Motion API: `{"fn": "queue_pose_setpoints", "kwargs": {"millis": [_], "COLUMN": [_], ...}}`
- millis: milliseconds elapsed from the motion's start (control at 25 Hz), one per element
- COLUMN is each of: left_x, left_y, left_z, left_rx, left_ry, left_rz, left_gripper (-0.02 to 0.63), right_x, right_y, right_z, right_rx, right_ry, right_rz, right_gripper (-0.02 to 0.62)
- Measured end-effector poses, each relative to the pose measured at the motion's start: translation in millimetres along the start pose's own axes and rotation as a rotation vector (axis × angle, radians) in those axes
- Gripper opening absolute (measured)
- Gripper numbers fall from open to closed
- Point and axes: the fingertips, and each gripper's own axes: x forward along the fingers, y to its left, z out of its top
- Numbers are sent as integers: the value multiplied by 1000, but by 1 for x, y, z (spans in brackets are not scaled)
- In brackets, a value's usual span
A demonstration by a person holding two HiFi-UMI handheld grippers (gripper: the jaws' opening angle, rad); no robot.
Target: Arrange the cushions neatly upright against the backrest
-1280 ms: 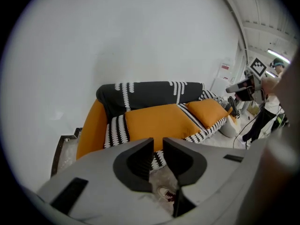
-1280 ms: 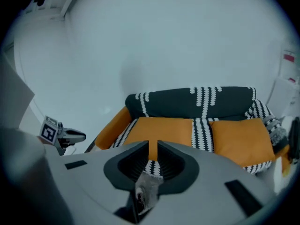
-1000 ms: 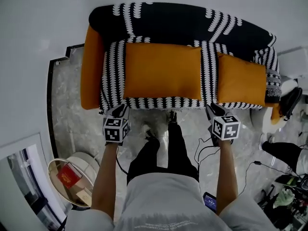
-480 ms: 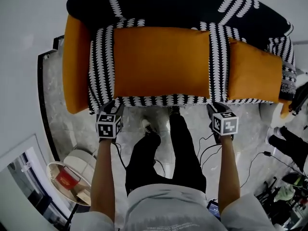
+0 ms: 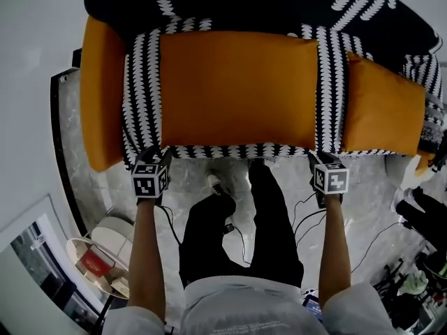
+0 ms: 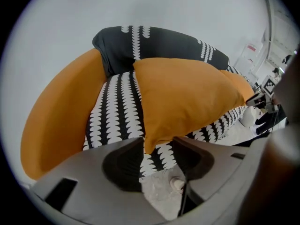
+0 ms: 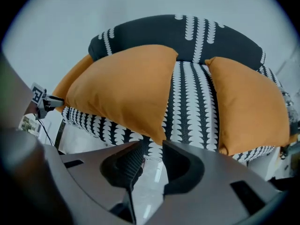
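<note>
A large orange cushion (image 5: 237, 89) lies flat on the seat of the black-and-white patterned sofa (image 5: 328, 82). A smaller orange cushion (image 5: 384, 114) lies flat to its right. Neither leans on the backrest (image 5: 279, 5). My left gripper (image 5: 156, 155) is at the seat's front edge by the large cushion's near left corner (image 6: 149, 144). Its jaws are opening, and the corner sits at the gap of the left gripper (image 6: 157, 142), unpressed. My right gripper (image 5: 318, 156) is by the near right corner (image 7: 158, 136). The right gripper (image 7: 153, 148) is also opening and holds nothing.
An orange armrest (image 5: 101, 96) bounds the sofa's left end. A person's legs (image 5: 223, 229) stand on the marble floor between my arms. Cables (image 5: 307, 222) trail on the floor. A round side table (image 5: 94, 264) stands at the lower left, with dark clutter (image 5: 426, 215) at the right.
The view has closed in on the sofa. Both grippers have come forward to the seat's front edge, under the large cushion's near corners.
</note>
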Motion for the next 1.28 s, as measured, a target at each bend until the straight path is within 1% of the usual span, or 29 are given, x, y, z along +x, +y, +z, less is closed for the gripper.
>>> {"fn": "queue_pose_setpoints", "kwargs": {"millis": [120, 200, 320, 480, 520, 640, 720, 840, 920, 1160, 1280], "left_x": [12, 16, 29, 36, 36, 34, 34, 33, 27, 5, -6], "left_y": [4, 9, 13, 10, 8, 4, 5, 5, 6, 8, 4], "left_z": [-1, -1, 2, 6, 6, 5, 7, 9, 11, 29, 46], "left_rx": [11, 4, -18, -23, -26, -44, -71, -91, -96, -127, -142], "left_ry": [14, 19, 27, 45, 43, 39, 66, 131, 156, 180, 178], "left_rz": [7, 12, 1, -16, -23, -25, -15, -11, -7, 30, 50], "left_gripper": [215, 215, 213, 198, 182, 93, 68, 59, 55, 52, 51], "right_x": [14, 20, 32, 38, 37, 33, 30, 24, 17, -7, -22], "right_y": [-5, -5, -9, -12, -11, -4, -3, -3, 0, 6, 3], "right_z": [-3, -3, -1, -2, -1, 1, 4, 5, 6, 25, 39], "right_rx": [12, 19, 47, 64, 56, 25, 20, 38, 40, 14, -5], "right_ry": [22, 36, 46, 65, 61, 58, 70, 90, 100, 129, 135], "right_rz": [-1, 1, 14, 39, 38, 25, 24, 46, 57, 97, 113], "right_gripper": [101, 101, 101, 100, 84, 43, 38, 37, 37, 35, 35]}}
